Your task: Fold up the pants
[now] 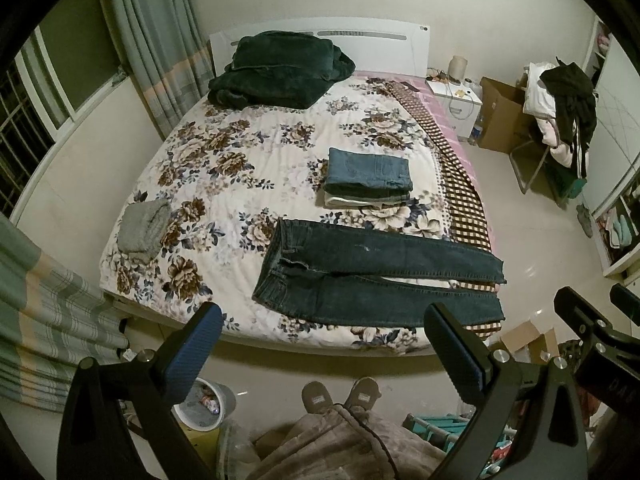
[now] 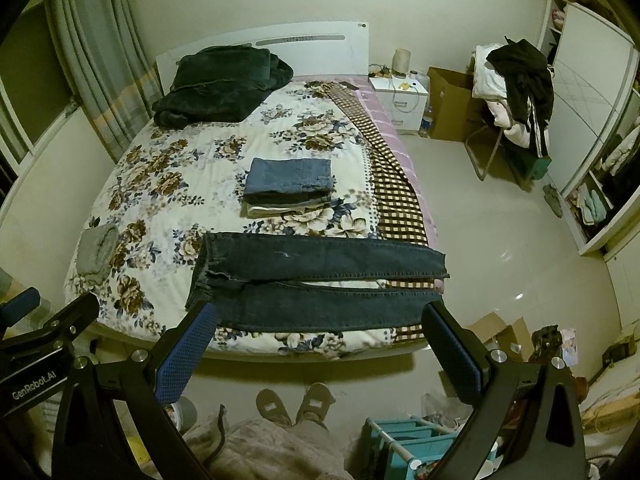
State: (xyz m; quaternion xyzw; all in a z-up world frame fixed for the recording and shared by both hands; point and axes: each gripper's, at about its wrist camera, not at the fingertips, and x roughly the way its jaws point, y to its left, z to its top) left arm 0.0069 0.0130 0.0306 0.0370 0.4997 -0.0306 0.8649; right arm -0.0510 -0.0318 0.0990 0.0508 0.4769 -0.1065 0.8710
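Dark blue jeans [image 1: 372,276] lie flat across the near edge of the floral bed [image 1: 240,160], waist to the left, both legs stretched right and side by side; they also show in the right wrist view [image 2: 320,280]. My left gripper [image 1: 324,320] is open and empty, held above the floor in front of the bed edge. My right gripper [image 2: 320,316] is open and empty, also in front of the bed; it shows at the right edge of the left wrist view [image 1: 596,300]. Neither touches the jeans.
A stack of folded pants [image 1: 368,176] sits mid-bed behind the jeans. A grey folded garment [image 1: 144,228] lies at the bed's left, a dark blanket [image 1: 280,68] at the headboard. My slippered feet [image 1: 340,394], a bin [image 1: 204,404] and a teal rack [image 2: 404,436] are on the floor.
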